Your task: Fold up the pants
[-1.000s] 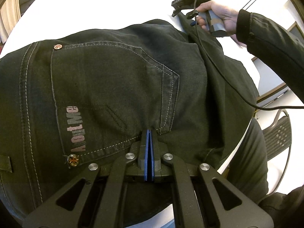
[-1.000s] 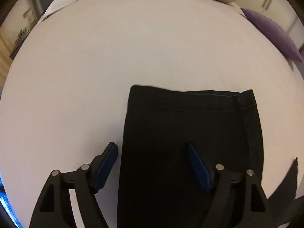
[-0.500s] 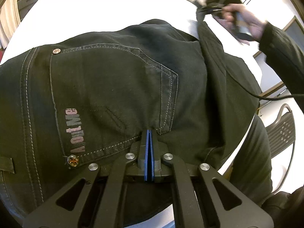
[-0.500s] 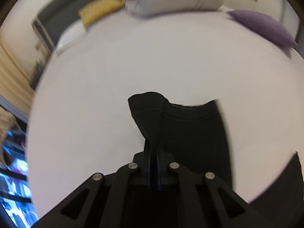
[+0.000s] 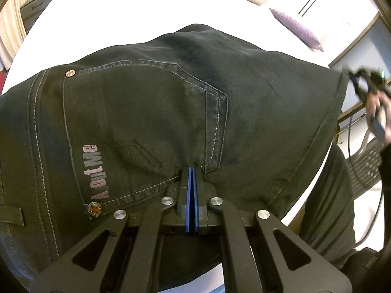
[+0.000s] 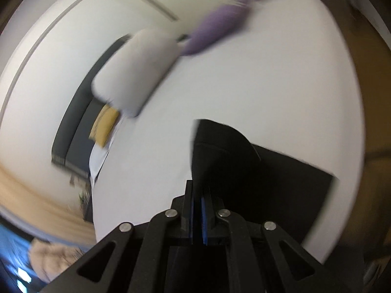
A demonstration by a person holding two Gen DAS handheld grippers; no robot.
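Pants (image 5: 151,112): one pair, black denim, lying seat-up across a white bed (image 5: 127,14). Back pocket (image 5: 136,131) faces up, pale topstitching, a metal rivet at two of its corners, a faded printed word along one edge. A belt loop shows at the far left of the left wrist view. The pocket mouth lies flat; whether anything is inside it cannot be told.

Left tool (image 5: 191,171): blue pads closed flat together, tips pressed at the lower seam of the back pocket; whether cloth is pinched between them cannot be told.

Right tool (image 6: 198,195): narrow, clamped on a bunched fold of the pants, which rises from between its blue pads into a peak; the hem end spreads dark on the bed to the right. In the left wrist view the same tool appears blurred at the far right edge, held by a person's hand (image 5: 377,112) in a dark sleeve, at the corner of the cloth, which is drawn taut toward it.

Bed, further contents: one white pillow (image 6: 136,73), one purple cushion (image 6: 220,31) just beside it, one yellow cushion (image 6: 105,127) lower at the dark headboard. The right wrist view is heavily motion-blurred.

Beside the bed: a dark mesh chair (image 5: 364,168), partly in view.
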